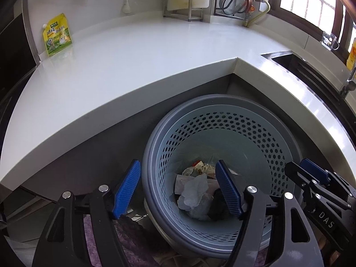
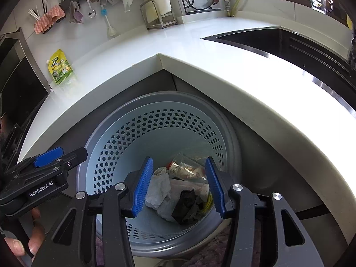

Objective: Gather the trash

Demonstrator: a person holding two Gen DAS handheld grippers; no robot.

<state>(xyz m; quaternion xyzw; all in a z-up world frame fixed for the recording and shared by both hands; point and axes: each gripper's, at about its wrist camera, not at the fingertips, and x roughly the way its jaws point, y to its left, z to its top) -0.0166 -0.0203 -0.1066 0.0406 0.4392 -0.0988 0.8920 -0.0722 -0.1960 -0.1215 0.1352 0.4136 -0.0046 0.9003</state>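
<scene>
Both grippers hover over the trash bin (image 1: 222,133), a grey-rimmed basket with a pale blue perforated wall, tucked on the floor into the inside corner of the white countertop (image 1: 133,51). Left gripper (image 1: 178,189): jaws spread wide, nothing between the blue ribbed pads (image 1: 126,189). Right gripper (image 2: 180,187): same, wide apart and empty; pads (image 2: 142,189) frame the bin contents. In the left view the right gripper's body reads "DAS"; in the right view the left gripper's body reads "GenRobot.AI", with a thumb and finger of the left hand (image 2: 26,233) showing under it. Inside the bin: crumpled white tissue (image 2: 158,189), a clear plastic cup (image 2: 187,169) lying on its side with some print I can't read, a black crumpled scrap (image 2: 187,207), and a patterned wrapper (image 1: 200,169). On the counter, against the back wall at the left end, well apart from the bin: a yellow-green spouted pouch (image 1: 57,35), standing, with Chinese lettering too small to read. Sink (image 2: 278,42) is set into the counter's right leg. Purple mat (image 1: 133,244) lies on the floor beside the bin.
</scene>
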